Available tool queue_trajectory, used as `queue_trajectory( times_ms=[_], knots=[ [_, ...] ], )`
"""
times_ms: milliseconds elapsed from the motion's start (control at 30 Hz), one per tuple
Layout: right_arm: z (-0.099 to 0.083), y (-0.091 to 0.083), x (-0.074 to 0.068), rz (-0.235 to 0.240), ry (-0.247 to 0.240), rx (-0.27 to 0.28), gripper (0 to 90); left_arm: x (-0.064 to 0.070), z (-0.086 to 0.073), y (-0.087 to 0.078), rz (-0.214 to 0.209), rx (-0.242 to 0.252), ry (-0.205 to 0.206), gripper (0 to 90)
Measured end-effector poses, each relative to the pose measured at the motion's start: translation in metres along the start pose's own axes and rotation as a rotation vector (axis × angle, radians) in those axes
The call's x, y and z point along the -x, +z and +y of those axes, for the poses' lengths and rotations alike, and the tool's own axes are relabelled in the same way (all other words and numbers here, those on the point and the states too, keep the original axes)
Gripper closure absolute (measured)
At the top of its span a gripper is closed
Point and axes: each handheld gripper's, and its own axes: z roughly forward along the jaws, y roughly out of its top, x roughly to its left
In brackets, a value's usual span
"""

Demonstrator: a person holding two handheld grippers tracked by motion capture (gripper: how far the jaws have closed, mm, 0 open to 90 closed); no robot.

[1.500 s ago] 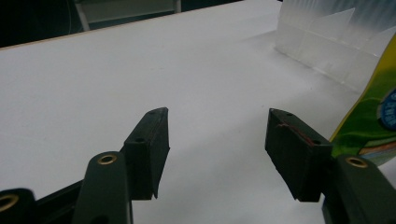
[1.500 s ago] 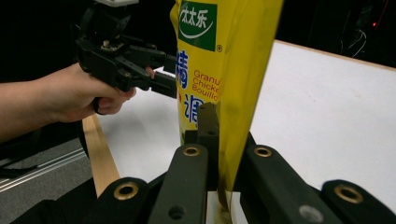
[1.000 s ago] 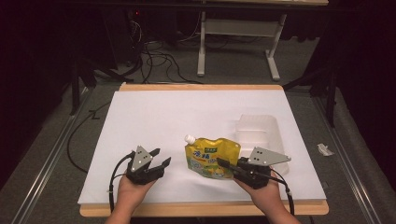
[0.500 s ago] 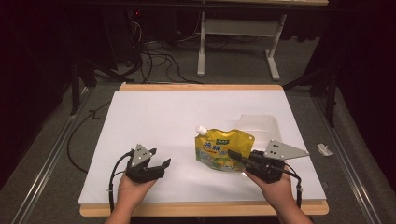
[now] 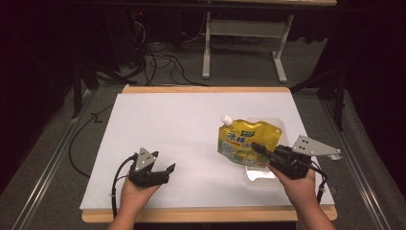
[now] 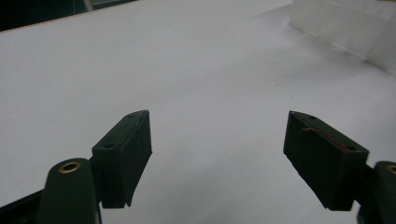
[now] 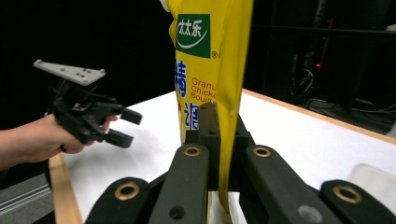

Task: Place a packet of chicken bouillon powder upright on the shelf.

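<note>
A yellow spouted pouch (image 5: 245,138) with a white cap hangs lifted off the table at the right. My right gripper (image 5: 256,146) is shut on its lower edge. In the right gripper view the pouch (image 7: 205,65) rises upright between the closed jaws of the right gripper (image 7: 219,119). The pouch hangs over a clear plastic container (image 5: 261,173). My left gripper (image 5: 167,173) rests low over the white table at the front left, open, with nothing between its fingers. The left gripper view shows the left gripper (image 6: 217,140) spread wide over bare white surface.
The white table top (image 5: 191,124) has a wooden rim (image 5: 206,214) along its front edge. The clear container (image 6: 341,28) lies far right of the left gripper. Cables and a metal stand (image 5: 242,33) sit on the floor behind the table.
My right gripper has carried the pouch to the right and turned it more upright, so it now hangs over the clear container. The left gripper has hardly moved.
</note>
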Motion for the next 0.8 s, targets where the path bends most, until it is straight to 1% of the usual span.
queue_trajectory(
  times_ms=[100,200,233,300,600,800],
  knots=[
    [0.0,-0.005,0.008,-0.022,0.008,0.005,90.0,0.0,0.0,-0.001,0.005,0.003,0.006,23.9],
    [0.0,-0.01,0.016,-0.045,0.02,0.011,90.0,-0.001,0.0,-0.001,0.008,0.014,-0.001,23.9],
    [-0.001,-0.011,0.018,-0.046,0.023,0.012,90.0,-0.001,0.0,-0.002,0.006,0.015,-0.004,23.9],
    [-0.001,-0.013,0.021,-0.062,0.025,0.012,90.0,-0.002,-0.001,-0.002,0.008,0.018,-0.008,23.7],
    [-0.003,-0.019,0.031,-0.095,0.047,0.012,90.0,-0.002,-0.001,-0.002,0.007,0.02,-0.007,23.6],
    [-0.002,-0.023,0.037,-0.105,0.054,0.022,90.0,-0.002,-0.001,-0.003,0.008,0.019,-0.006,23.6]
  ],
)
